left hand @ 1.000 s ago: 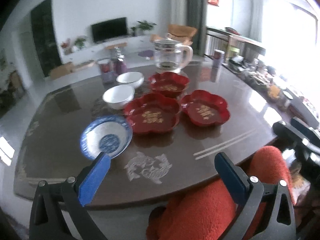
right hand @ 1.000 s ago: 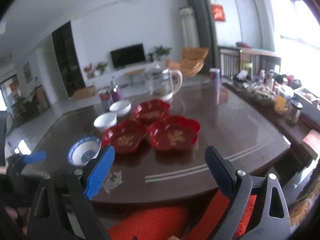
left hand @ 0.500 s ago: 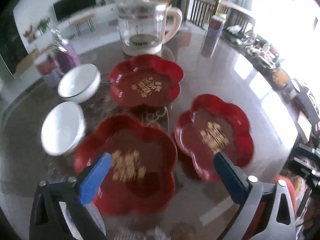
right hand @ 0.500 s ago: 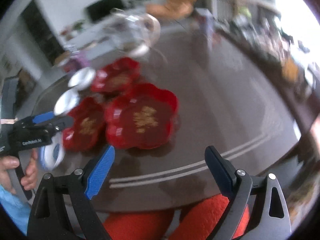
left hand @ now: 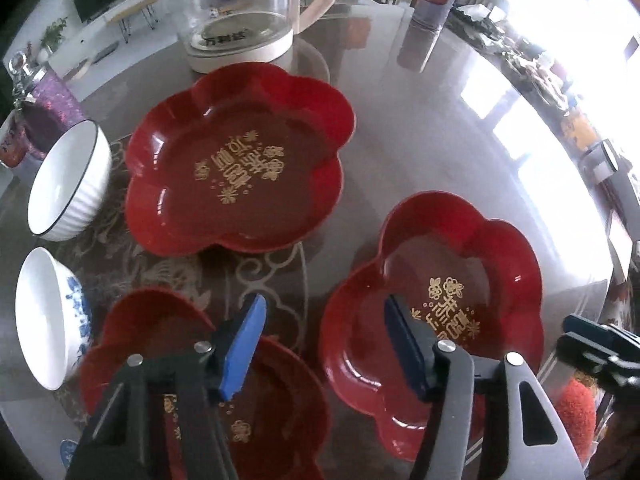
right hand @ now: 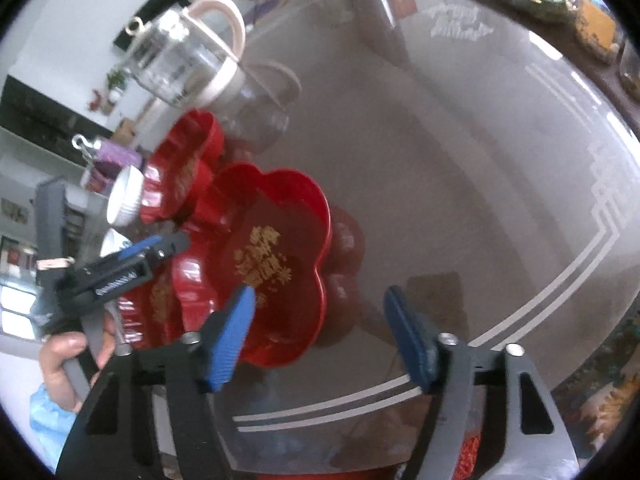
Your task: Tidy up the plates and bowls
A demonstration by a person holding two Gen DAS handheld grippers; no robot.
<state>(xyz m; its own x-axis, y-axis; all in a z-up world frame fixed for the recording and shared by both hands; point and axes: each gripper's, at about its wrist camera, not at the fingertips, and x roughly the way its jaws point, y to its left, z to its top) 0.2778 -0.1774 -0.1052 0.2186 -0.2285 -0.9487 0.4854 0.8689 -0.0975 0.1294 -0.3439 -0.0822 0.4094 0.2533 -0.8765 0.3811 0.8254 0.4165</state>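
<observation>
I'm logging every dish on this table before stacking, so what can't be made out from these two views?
- Near red plate, left wrist view: the left gripper covers much of it, and the bottom edge cuts it off.
- Blue-patterned bowl, left wrist view: seen side-on, so its inner pattern is hidden.
- White bowls, right wrist view: small and blurred; the lower one sits behind the other gripper's body.
- Gold lettering on the right red plate, right wrist view: too blurred to read.

Three plates [left hand: 236, 156] on the table [left hand: 420, 128], bowls [left hand: 68, 180] left.
</observation>
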